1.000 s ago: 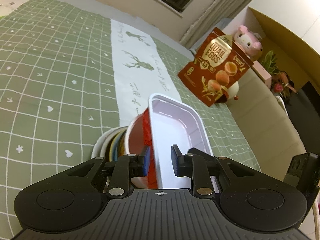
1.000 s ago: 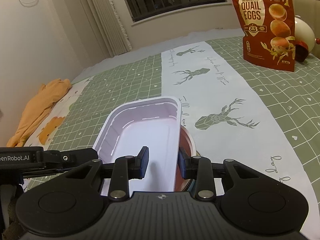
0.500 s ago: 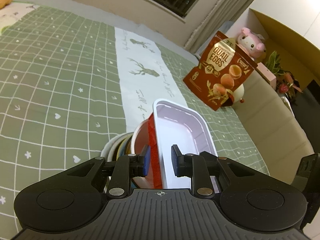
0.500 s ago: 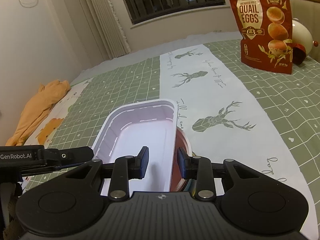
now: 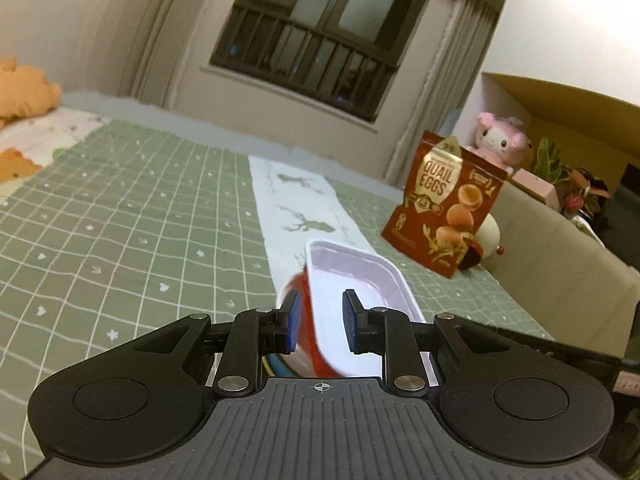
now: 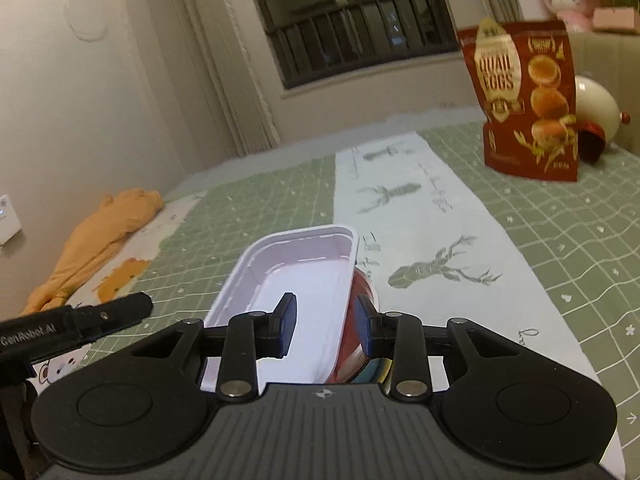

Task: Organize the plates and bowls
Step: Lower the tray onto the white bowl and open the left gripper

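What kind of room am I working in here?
Probably a bedroom at home: the surface looks like a bed under a green checked blanket, with a pink plush toy and a curtained, barred window behind.

Dim warm indoor light, motion blur throughout, fisheye bending at edges.

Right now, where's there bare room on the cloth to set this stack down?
Open green cloth lies left of the deer runner, toward the orange plush. The far right is crowded: quail eggs bag and a round cream ornament.
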{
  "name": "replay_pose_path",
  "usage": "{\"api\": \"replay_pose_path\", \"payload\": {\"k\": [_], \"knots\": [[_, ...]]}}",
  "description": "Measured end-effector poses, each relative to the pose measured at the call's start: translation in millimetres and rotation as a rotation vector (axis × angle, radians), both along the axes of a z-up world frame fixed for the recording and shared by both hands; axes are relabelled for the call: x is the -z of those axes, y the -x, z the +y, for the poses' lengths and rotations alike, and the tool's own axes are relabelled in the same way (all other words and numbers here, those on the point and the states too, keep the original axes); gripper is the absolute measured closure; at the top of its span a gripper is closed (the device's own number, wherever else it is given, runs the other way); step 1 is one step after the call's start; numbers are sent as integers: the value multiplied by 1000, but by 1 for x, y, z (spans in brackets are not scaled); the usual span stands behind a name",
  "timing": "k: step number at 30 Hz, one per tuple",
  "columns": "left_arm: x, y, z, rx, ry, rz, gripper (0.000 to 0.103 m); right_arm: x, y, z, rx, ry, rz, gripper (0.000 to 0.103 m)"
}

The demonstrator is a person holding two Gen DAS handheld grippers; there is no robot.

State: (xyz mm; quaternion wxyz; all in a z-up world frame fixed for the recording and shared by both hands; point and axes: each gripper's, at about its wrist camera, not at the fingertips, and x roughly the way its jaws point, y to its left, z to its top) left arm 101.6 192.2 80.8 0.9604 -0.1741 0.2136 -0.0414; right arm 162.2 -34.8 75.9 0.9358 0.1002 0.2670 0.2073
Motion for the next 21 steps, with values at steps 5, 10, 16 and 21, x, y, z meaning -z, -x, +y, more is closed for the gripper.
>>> {"api": "replay_pose_path", "payload": {"k": [5, 10, 16, 21], "knots": [[23, 45, -38, -17, -139, -54, 78, 16, 53, -12, -38, -14, -97, 33], [48, 65, -69, 29, -209, -49, 84, 51, 93, -22, -27, -45, -136, 16], [70, 86, -97, -120, -350, -51, 87, 87, 114, -20, 51, 65, -166, 16], [87, 90, -103, -64, -325, -8, 86, 99, 117, -29, 90, 85, -148, 16]]}}
